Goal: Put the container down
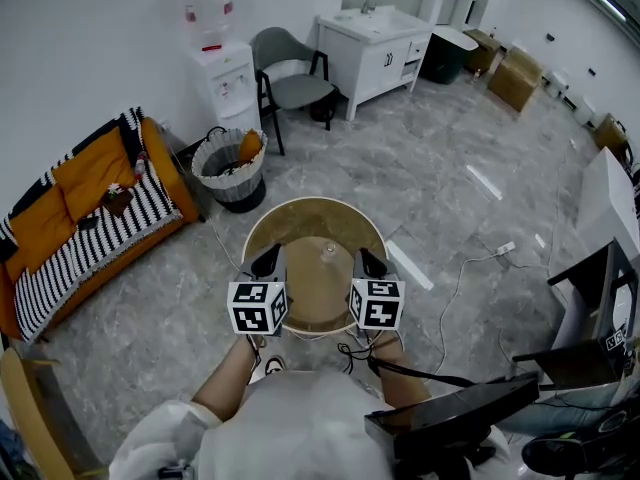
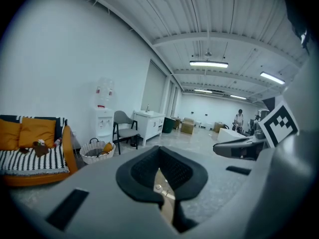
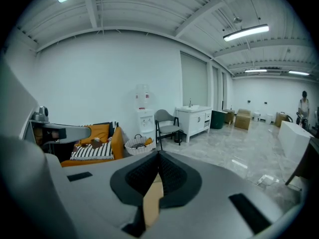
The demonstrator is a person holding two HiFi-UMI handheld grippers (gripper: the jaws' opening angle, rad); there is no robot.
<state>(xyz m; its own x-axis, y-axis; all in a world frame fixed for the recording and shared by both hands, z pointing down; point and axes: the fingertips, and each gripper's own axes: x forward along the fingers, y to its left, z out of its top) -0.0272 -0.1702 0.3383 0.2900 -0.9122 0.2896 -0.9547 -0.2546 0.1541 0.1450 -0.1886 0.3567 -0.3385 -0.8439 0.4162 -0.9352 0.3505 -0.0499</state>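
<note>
**Container being held up by both grippers over the floor**

Head view: the container (image 1: pixel 315 230) is hanging above the grey marble floor (image 1: pixel 450 168), not resting on anything. It is round and tan, with a small clear knob showing near its middle. The left gripper (image 1: pixel 268 261) is gripping the near left part of its rim, and the right gripper (image 1: pixel 366 263) is gripping the near right part. The person's forearms are reaching in from the bottom edge. An orange sofa (image 1: pixel 90 208) with a striped blanket is sitting along the wall at left. A basket (image 1: pixel 230 168) is sitting just beside the sofa's end. A water dispenser (image 1: pixel 222 73), a grey chair (image 1: pixel 295 78) and a white sink cabinet (image 1: pixel 375 48) are lining the far wall. Cardboard boxes (image 1: pixel 515 78) are lying at the upper right.

Left gripper view: the left gripper (image 2: pixel 160 183) is pinching a thin tan edge of the container (image 2: pixel 167 205), with both dark pads pressing on it. The sofa (image 2: pixel 35 148), basket (image 2: pixel 97 151) and chair (image 2: pixel 124 126) are showing behind. A person (image 2: pixel 239 117) is standing far back in the room.

Right gripper view: the right gripper (image 3: pixel 158 176) is clamping the same way, with a tan sliver of the container (image 3: pixel 152 200) squeezed between its closed pads. The sofa (image 3: pixel 97 146), basket (image 3: pixel 139 144), chair (image 3: pixel 167 123) and sink cabinet (image 3: pixel 194 118) are showing along the wall beyond.
</note>
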